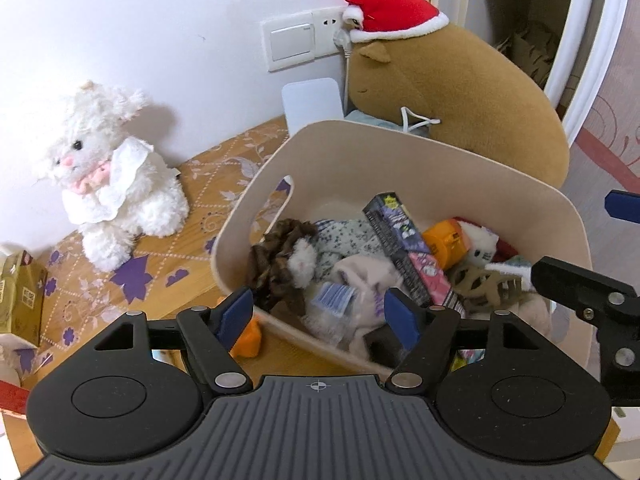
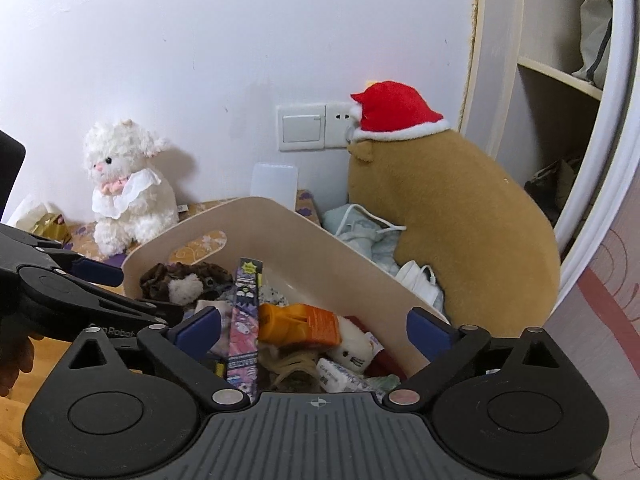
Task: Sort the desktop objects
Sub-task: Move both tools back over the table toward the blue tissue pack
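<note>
A beige storage bin (image 1: 400, 160) stands on the desk, filled with small items: a brown scrunchie (image 1: 276, 256), a purple-and-pink packet (image 1: 404, 248), an orange bottle (image 1: 444, 240) and a tan hair claw (image 1: 480, 284). My left gripper (image 1: 320, 316) is open and empty over the bin's near rim. My right gripper (image 2: 314, 330) is open and empty above the bin (image 2: 280, 232), over the orange bottle (image 2: 300, 324) and the packet (image 2: 244, 320). An orange object (image 1: 248, 340) lies on the desk just outside the bin.
A white plush bunny (image 1: 104, 184) sits by the wall at left. A brown plush with a red Santa hat (image 1: 460, 92) leans behind the bin. A gold box (image 1: 20, 300) stands at far left. Face masks (image 2: 372, 232) lie behind the bin. A wardrobe (image 2: 560, 80) is at right.
</note>
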The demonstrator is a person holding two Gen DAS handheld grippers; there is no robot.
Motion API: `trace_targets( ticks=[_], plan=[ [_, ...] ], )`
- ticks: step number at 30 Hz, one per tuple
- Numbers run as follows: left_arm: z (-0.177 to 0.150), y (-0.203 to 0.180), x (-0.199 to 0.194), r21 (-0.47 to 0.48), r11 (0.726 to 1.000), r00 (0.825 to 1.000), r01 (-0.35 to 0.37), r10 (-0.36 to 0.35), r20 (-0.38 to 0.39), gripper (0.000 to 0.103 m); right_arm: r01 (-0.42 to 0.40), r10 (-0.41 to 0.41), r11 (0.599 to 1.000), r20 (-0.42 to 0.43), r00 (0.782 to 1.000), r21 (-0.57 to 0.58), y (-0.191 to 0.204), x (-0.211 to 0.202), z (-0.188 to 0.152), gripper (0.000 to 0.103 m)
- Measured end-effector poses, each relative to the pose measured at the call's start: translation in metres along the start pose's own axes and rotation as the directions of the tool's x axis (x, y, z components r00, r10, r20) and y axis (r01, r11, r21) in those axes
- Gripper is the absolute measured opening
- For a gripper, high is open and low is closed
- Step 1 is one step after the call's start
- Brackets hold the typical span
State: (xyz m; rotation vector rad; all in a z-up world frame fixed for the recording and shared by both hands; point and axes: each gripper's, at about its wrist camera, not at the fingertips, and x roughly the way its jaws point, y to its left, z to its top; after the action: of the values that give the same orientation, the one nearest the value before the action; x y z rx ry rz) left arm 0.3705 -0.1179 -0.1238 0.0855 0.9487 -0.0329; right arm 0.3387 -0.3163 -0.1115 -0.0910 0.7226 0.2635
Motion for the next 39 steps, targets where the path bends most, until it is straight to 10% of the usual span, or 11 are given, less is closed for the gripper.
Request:
trace_targets(
  ticks=[19, 39],
  plan=[
    [-0.064, 0.099, -0.042, -0.016, 1.0, 1.0, -0.01, 0.009, -0.027, 0.075, -0.053, 0.054, 0.992, 0.008, 0.999, -0.117, 0.123, -0.045, -0.018, 0.103],
    [-0.122, 0.172, -0.016, -0.045, 0.998, 0.991, -0.046, 0.04, -0.127, 0.075, -0.132, 0.115, 0.979, -0.115, 0.987, -0.156, 0.21, -0.003, -0.054, 0.103]
  ],
)
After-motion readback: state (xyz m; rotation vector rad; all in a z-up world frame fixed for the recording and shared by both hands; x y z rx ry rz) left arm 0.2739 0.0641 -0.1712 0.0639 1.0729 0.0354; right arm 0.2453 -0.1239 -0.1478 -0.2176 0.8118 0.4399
